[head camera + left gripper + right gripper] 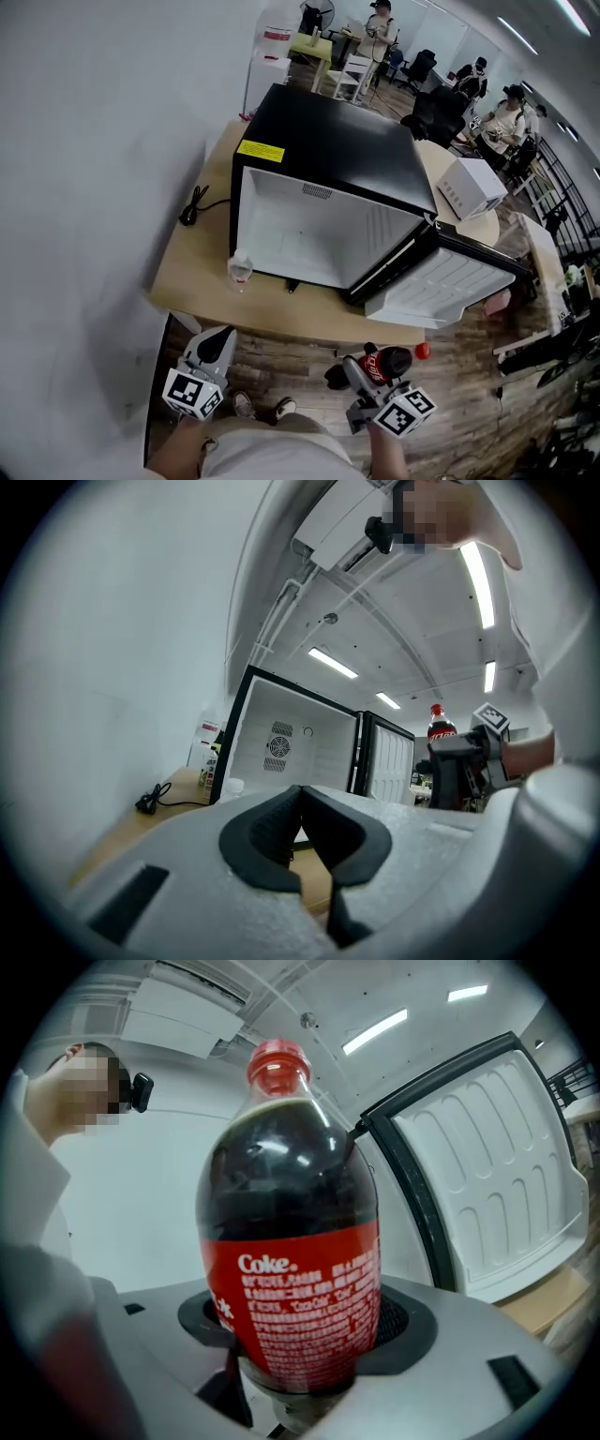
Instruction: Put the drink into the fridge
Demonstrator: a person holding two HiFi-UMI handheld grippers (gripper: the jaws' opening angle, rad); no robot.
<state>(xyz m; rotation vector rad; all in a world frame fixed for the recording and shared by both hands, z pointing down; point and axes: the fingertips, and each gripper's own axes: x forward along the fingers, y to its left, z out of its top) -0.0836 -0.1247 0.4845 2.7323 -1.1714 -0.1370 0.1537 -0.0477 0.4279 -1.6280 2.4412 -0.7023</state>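
Gripping Coke bottle (291, 1241): right gripper (373, 368) jaws; left gripper (219, 341) jaws closed, empty. Small bottle (240, 270) stands on desk (187, 274) at open fridge's (328, 159) front edge.

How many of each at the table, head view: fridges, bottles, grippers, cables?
Fridge: 1, door open
Bottles: 2, the Coke bottle and a small clear bottle on the table
Grippers: 2, the left gripper and the right gripper, which holds the Coke
Black cable: 1
Total: 6
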